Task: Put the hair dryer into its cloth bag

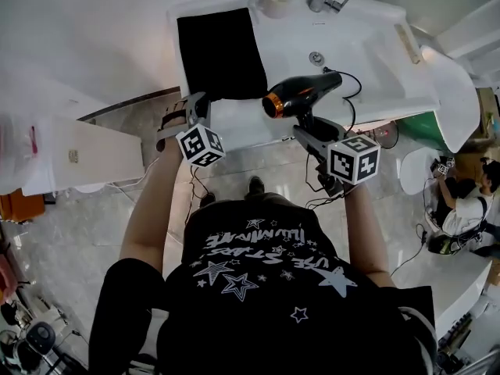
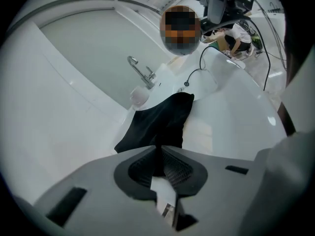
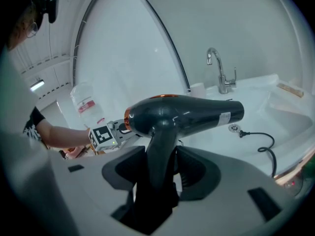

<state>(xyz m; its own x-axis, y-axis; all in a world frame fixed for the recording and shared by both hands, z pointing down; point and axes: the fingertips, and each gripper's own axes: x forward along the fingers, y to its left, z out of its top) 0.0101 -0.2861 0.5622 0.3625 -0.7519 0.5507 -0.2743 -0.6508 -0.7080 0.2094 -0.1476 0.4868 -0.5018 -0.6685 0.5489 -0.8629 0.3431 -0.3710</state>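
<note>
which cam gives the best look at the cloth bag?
Head view: the whole cloth bag shows from above as a flat black rectangle on the sink. Left gripper view shows it foreshortened, with its near edge pinched in the left gripper. Right gripper view does not show it.

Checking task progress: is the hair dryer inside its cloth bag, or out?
Out. The right gripper holds the hair dryer by its handle; the cloth bag lies flat beside the sink.
</note>
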